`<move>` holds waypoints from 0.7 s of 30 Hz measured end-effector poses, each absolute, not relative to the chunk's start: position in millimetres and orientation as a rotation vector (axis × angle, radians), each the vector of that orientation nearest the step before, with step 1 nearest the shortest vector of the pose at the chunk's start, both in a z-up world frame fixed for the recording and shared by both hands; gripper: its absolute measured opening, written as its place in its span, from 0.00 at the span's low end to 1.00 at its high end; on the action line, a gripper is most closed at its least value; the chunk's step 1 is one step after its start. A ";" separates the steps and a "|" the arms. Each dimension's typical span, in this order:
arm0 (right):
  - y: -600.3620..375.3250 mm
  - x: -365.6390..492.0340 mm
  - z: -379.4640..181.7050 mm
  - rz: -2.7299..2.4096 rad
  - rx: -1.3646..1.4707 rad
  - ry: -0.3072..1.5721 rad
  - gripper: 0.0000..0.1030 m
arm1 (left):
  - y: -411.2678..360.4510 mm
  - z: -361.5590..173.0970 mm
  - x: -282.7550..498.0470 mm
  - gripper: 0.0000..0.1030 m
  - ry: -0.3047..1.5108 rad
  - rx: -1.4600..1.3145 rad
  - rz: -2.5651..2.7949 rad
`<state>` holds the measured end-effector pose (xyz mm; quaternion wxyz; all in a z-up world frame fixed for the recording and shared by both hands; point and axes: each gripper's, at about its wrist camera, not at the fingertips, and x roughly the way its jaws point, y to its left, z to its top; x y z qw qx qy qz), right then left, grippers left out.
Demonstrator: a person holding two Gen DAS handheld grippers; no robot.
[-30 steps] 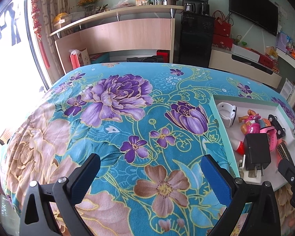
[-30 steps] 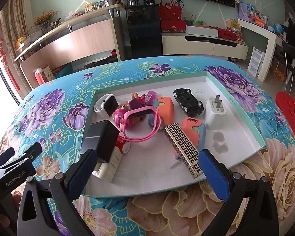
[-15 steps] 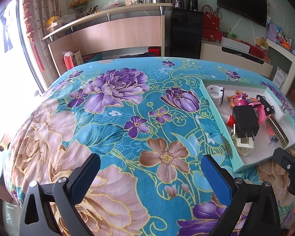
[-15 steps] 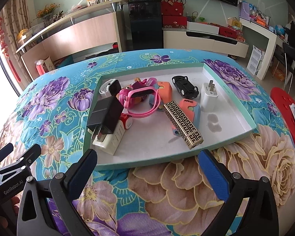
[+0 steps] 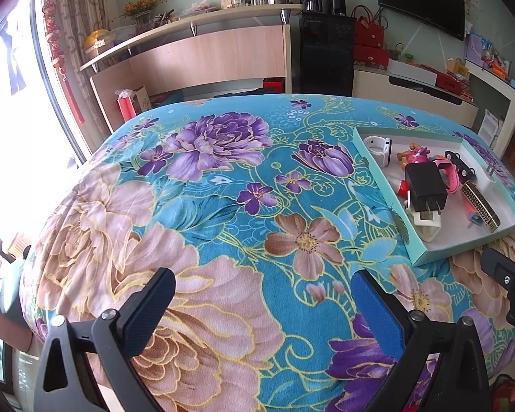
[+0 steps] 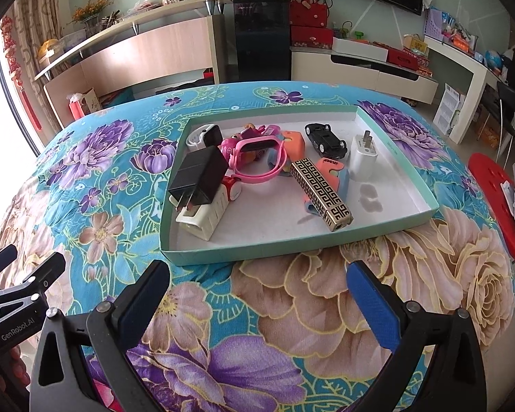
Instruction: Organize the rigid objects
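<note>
My right gripper (image 6: 257, 295) is spread wide with nothing between its blue pads, hovering over the floral cloth (image 6: 377, 292) just short of the near rim of the tray (image 6: 292, 250). My left gripper (image 5: 262, 305) is spread and empty too, aimed at bare cloth; from it the tray sits out at two o'clock, well apart, so the right one is clearly nearer.

From the right gripper the tray lies dead ahead at twelve o'clock. All the small hard items I can see are inside it, heaped loosely. At eleven o'clock a black charger (image 6: 199, 176) leans on a white plug block (image 6: 204, 216), prongs toward me. Behind them are a white watch (image 6: 206, 135) and a pink watch (image 6: 257, 158). At twelve, slightly right, the patterned gold-and-black bar (image 6: 321, 194) lies with its long axis running from eleven o'clock far to five o'clock near, so my jaws would need to turn to close across its narrow width. Past it stand a white adapter (image 6: 364, 158) and a black toy car (image 6: 326, 139) at one o'clock.

This would fit either a jumble waiting to be sorted or a tray just filled; I cannot tell which.
</note>
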<state>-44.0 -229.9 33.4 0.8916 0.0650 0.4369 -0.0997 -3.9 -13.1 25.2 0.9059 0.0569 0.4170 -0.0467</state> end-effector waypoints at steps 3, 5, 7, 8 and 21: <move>-228.1 -46.3 32.3 -0.205 0.133 0.909 1.00 | -10.3 26.3 -8.1 1.00 0.854 0.117 -0.086; -226.6 -47.5 31.8 -0.203 0.128 0.911 1.00 | -9.4 26.8 -10.4 1.00 0.848 0.116 -0.092; -225.5 -48.5 31.9 -0.201 0.124 0.910 1.00 | -10.6 25.9 -11.6 1.00 0.852 0.125 -0.089; -225.1 -48.7 31.7 -0.200 0.123 0.910 1.00 | -11.7 25.3 -12.1 1.00 0.854 0.131 -0.084; -218.7 -44.5 24.8 -0.179 0.108 0.932 1.00 | -16.3 17.0 -11.1 1.00 0.871 0.151 -0.083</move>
